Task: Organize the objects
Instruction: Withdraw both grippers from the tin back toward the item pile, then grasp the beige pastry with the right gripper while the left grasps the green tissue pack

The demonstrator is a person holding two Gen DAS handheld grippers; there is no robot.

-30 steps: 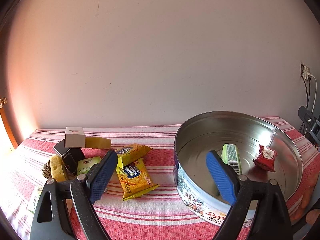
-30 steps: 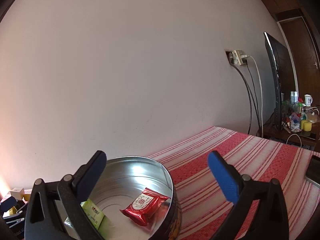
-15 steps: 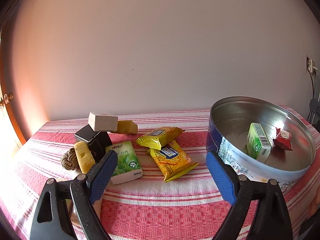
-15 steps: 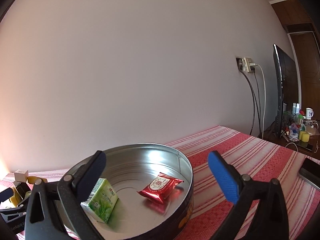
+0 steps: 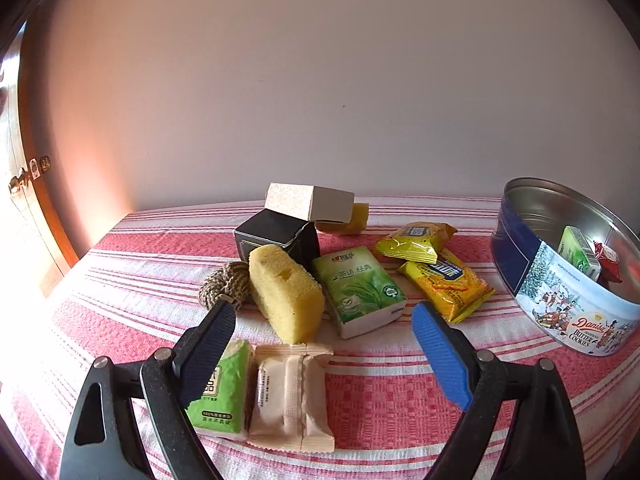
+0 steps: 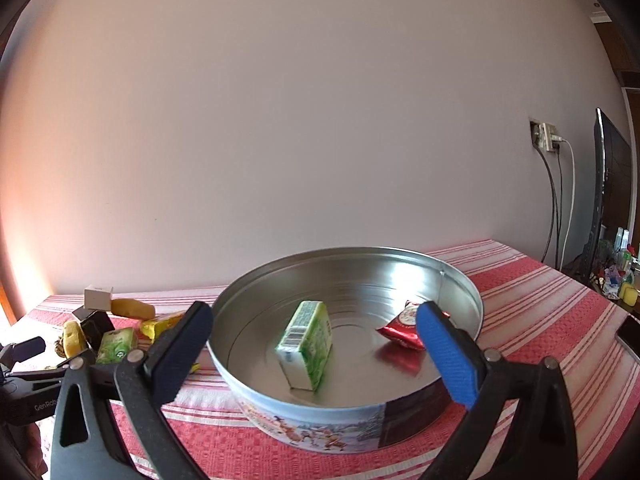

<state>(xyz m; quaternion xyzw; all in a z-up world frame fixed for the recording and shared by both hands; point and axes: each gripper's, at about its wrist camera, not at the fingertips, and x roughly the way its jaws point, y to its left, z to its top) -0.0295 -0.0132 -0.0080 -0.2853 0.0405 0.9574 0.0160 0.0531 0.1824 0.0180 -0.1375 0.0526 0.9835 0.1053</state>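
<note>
Blue-padded left gripper (image 5: 322, 344), jaws spread wide and empty: yellow sponge (image 5: 286, 292) and green tissue pack (image 5: 358, 290) just ahead between them, beige wrapped snack (image 5: 290, 396) beneath, cookie tin (image 5: 560, 276) far right | right gripper (image 6: 316, 346), jaws likewise spread, empty: tin (image 6: 348, 416) between them, holding green pack (image 6: 308, 344) and red packet (image 6: 404, 330).

Colours on the table
Cloth (image 5: 384, 396) red w/ white stripes; tin (image 5: 560, 304) blue outside w/ snow scene, silver inside; sponge (image 5: 288, 292) yellow; tissue pack (image 5: 360, 288) green; small box (image 5: 276, 236) black; snack bags (image 5: 444, 280) yellow-orange.
</note>
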